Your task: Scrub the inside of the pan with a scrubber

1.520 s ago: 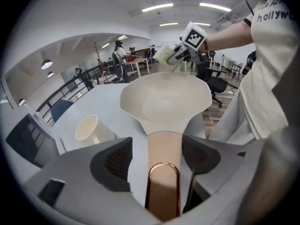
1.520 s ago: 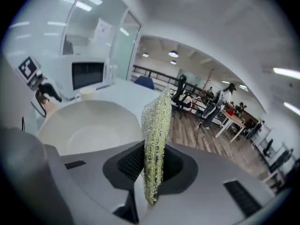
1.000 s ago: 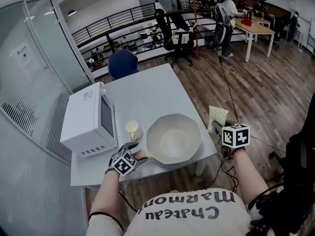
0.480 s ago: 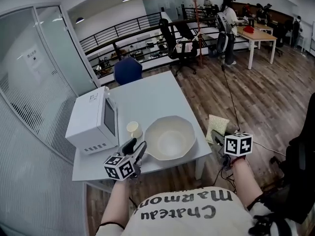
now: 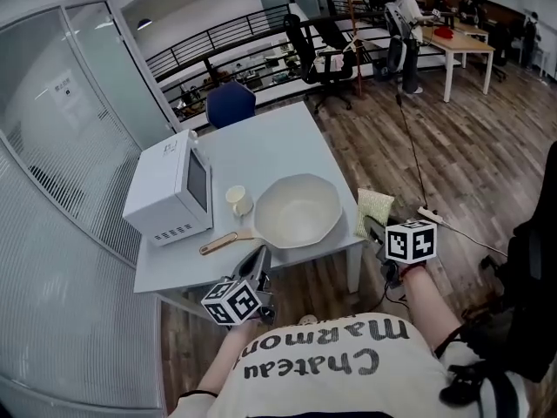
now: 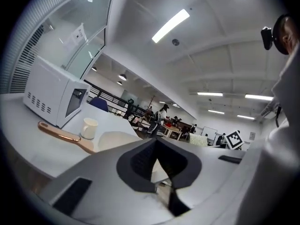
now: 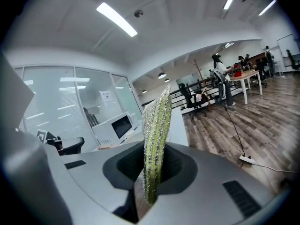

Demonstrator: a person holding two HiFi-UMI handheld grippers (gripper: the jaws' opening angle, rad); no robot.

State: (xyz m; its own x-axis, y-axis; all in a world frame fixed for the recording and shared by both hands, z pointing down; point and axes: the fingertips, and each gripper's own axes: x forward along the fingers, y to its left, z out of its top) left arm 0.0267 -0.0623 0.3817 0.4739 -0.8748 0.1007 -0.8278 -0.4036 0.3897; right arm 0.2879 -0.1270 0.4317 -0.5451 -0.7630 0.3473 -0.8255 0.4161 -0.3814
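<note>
The cream pan [image 5: 298, 209] rests on the white table [image 5: 261, 151] with its wooden handle [image 5: 228, 242] pointing left along the front edge. My left gripper [image 5: 262, 262] hangs in front of the table, short of the handle, shut with nothing in it. From the left gripper view its jaws [image 6: 159, 165] meet, with the pan [image 6: 115, 139] and handle [image 6: 61, 134] beyond. To the right of the table's front corner, my right gripper [image 5: 376, 231] is shut on the green scrubber [image 5: 374, 209]. The scrubber [image 7: 157, 125] stands upright between those jaws [image 7: 151, 186].
A white microwave [image 5: 170, 190] stands on the table's left side, with a small cup [image 5: 237, 200] between it and the pan. A glass partition [image 5: 70, 146] runs along the left. Wooden floor [image 5: 452, 164] with a cable lies to the right; people stand at a far desk [image 5: 452, 37].
My left gripper has drawn back from the pan handle towards the person, off the table edge, and its jaws have shut empty. The right gripper keeps the scrubber.
</note>
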